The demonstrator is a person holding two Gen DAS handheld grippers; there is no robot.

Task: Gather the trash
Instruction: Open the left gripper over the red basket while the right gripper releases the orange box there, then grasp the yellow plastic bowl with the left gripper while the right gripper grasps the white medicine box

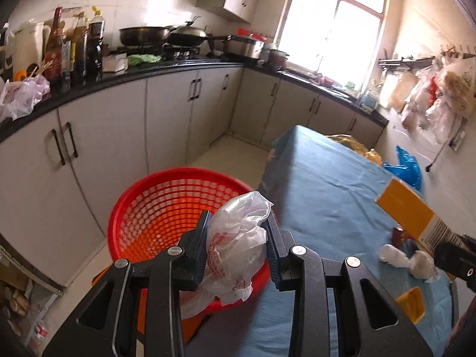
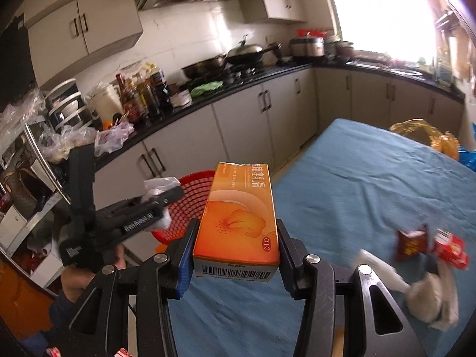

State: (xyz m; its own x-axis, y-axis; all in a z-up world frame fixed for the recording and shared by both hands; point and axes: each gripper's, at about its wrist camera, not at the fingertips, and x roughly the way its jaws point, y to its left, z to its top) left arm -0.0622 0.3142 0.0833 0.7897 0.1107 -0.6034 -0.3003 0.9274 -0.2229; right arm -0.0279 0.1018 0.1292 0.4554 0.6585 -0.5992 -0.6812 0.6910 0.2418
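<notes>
The left tool (image 1: 238,238) pinches a crumpled plastic bag (image 1: 238,238) just above the red basket (image 1: 154,208). The right tool (image 2: 236,255) clamps an orange box (image 2: 238,217) (barcode end nearest the camera) right of the basket, over the blue surface (image 2: 357,184).

A blue-clothed table (image 2: 372,178) carries crumpled white tissue (image 2: 428,300), a dark red wrapper (image 2: 412,242) and a red packet (image 2: 450,250).

The orange box (image 2: 238,223) is bearing "OTC" in a red oval near its lower right corner, Chinese characters along its top edge, and a barcode on its end face. The plastic bag (image 1: 238,238) is carrying red print, too crumpled to read.
</notes>
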